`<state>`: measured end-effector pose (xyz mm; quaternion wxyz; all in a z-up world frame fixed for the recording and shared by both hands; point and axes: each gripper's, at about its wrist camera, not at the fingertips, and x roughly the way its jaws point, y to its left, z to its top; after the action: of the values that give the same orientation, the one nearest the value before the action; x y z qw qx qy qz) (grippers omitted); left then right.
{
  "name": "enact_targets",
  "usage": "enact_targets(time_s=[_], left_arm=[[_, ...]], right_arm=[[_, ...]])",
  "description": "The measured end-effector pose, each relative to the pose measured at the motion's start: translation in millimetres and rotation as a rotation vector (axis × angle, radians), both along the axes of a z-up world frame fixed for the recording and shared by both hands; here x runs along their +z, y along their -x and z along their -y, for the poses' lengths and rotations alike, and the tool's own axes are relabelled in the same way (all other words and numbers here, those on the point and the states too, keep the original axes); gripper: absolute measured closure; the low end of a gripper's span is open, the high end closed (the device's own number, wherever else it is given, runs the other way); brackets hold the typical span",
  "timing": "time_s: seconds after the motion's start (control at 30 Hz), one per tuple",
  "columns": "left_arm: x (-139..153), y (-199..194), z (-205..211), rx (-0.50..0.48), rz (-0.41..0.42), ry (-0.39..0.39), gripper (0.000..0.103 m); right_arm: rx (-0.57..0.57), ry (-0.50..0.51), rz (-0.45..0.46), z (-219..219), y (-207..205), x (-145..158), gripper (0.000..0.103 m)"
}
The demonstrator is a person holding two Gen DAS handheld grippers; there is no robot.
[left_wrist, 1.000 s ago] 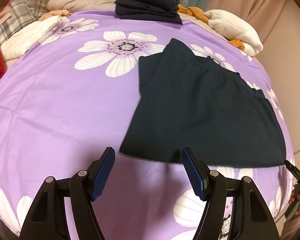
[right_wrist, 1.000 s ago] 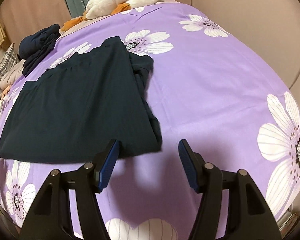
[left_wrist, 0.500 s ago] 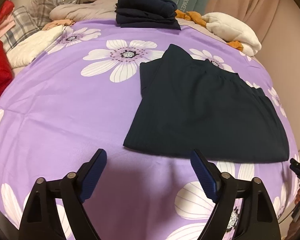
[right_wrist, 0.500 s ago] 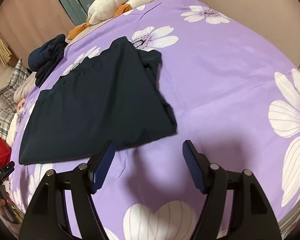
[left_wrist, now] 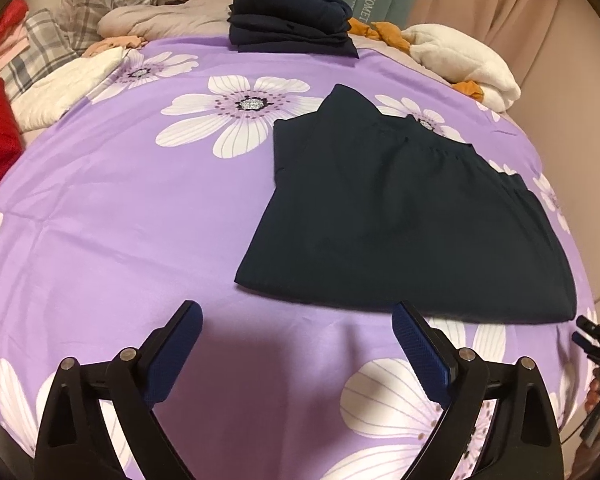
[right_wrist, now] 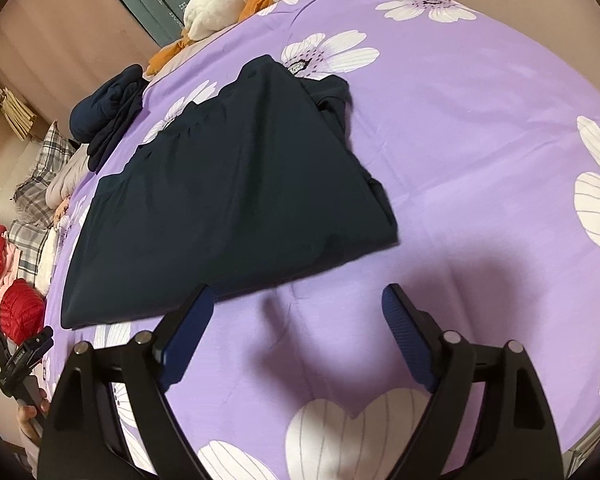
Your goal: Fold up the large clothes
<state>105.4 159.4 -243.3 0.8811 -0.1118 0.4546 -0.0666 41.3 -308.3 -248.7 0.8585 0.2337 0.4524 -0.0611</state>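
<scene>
A dark navy, partly folded garment of soft knit cloth (left_wrist: 404,216) lies flat on the purple bedsheet printed with big white flowers (left_wrist: 120,216), on the near half of the bed. To my eye it has been laid there so that both claws can reach its near hem from the bed's edge.

The left claw (left_wrist: 296,344) hangs just short of that hem, its blue pads spread wide with nothing between them; the jaws have just been opening. The right claw (right_wrist: 298,320) is spread the same way, also freshly opened, with only bare sheet in its gap; its left pad sits over the garment's near edge without pinching it. Both look let go and pulled clear, probably so the fold can settle before the next one.

The garment's long axis runs across the bed, side to side in front of the person, with the straight folded hem nearest. It narrows toward the far side, where a peak of cloth points toward the headboard end. The gathered, bunched part lies along its right-hand side.

Behind it a stack of folded dark navy clothes (left_wrist: 288,24) rests at the bed's far edge, seemingly the finished pile.
</scene>
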Motion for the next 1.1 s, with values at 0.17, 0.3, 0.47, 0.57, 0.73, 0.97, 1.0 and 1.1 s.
enact_targets(time_s=[0.17,0.3,0.47,0.57,0.73,0.97,1.0,1.1], left_arm=[[-1.4,-1.1,0.6,-0.003,-0.005,0.02,0.008],[-4.9,-3.2,0.0,-0.005,-0.023,0.054,0.008],[-7.8,-5.4,-0.3,-0.003,-0.037,0.071,0.008],[-8.4,-6.2,0.1,-0.001,-0.039,0.074,0.008],[-8.6,-9.1,0.2,-0.006,-0.041,0.078,0.008],[-11.2,-16.7,-2.4,-0.024,-0.054,0.168,0.008],[-11.9,-18.8,-3.2,-0.026,-0.058,0.194,0.008],[-15.8,-25.2,-9.7,-0.025,-0.066,0.323,0.008]], right_arm=[[0.015,-0.017,-0.008,-2.9,-4.9,-2.5,0.017],[0.018,-0.05,-0.01,-1.6,-7.5,-5.3,0.016],[0.018,-0.059,-0.014,-1.1,-9.0,-7.4,0.016],[0.016,-0.064,-0.013,-0.2,-10.4,-7.5,0.015],[0.014,-0.068,-0.013,0.0,-13.3,-7.8,0.015],[0.004,-0.094,-0.007,2.0,-15.2,-8.0,0.015],[0.0,-0.097,-0.006,2.5,-15.7,-8.2,0.015],[-0.017,-0.112,0.0,4.2,-17.8,-10.3,0.015]])
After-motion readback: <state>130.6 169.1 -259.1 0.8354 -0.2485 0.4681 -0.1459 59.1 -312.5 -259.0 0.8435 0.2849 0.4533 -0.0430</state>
